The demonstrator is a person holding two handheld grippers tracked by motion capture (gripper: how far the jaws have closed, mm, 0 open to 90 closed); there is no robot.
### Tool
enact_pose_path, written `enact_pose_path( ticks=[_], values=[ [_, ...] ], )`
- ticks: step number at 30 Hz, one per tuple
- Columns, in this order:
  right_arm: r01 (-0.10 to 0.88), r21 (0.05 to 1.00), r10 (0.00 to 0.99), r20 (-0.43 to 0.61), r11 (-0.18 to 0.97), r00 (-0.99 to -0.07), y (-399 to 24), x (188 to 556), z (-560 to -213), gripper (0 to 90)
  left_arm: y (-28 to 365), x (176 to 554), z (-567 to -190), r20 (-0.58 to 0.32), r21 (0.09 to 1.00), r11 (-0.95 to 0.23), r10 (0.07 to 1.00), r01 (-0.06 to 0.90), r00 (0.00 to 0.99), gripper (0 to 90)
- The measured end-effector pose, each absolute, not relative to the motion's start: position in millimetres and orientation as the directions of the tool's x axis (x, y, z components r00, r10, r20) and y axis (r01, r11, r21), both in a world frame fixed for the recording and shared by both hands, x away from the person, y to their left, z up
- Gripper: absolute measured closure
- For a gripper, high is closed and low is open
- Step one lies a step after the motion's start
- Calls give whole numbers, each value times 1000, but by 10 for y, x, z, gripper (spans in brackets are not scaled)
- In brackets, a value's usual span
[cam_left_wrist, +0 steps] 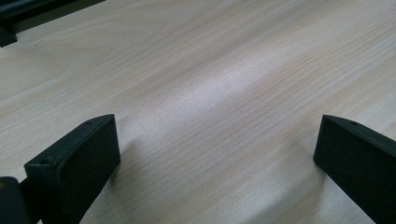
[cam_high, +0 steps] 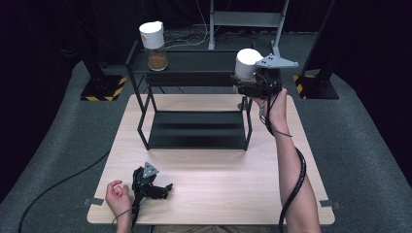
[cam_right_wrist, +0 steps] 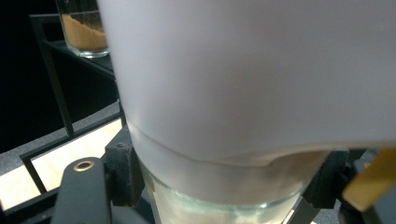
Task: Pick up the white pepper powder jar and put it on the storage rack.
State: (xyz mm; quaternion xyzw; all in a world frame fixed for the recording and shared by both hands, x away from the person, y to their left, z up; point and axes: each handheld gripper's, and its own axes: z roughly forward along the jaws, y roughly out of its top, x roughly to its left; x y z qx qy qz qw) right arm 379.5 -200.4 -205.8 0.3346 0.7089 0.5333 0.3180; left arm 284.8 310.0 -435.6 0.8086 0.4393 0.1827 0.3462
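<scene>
My right gripper is shut on a glass jar with a white lid, held in the air by the right end of the black shelf's top tier. In the right gripper view the jar looms close, its glass body clamped between the black jaws. A second jar with a white lid, holding orange-brown powder, stands on the top tier at the left and appears in the right gripper view too. My left gripper rests low on the wooden table near the front left, open, with bare wood between its fingers.
The black two-tier shelf's lower tier lies bare at the table's middle back. A grey metal frame and black stands with hazard-striped bases sit on the floor behind. A cable runs across the carpet at left.
</scene>
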Motion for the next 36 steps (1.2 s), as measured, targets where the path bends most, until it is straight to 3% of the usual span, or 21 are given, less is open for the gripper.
enact_pose_path(
  ticks=[36],
  values=[
    [175, 964, 844, -80, 201, -531, -1815, 4170, -1652, 299, 3101, 2849, -4355, -9, 720, -375, 836, 584, 548, 0]
  ],
)
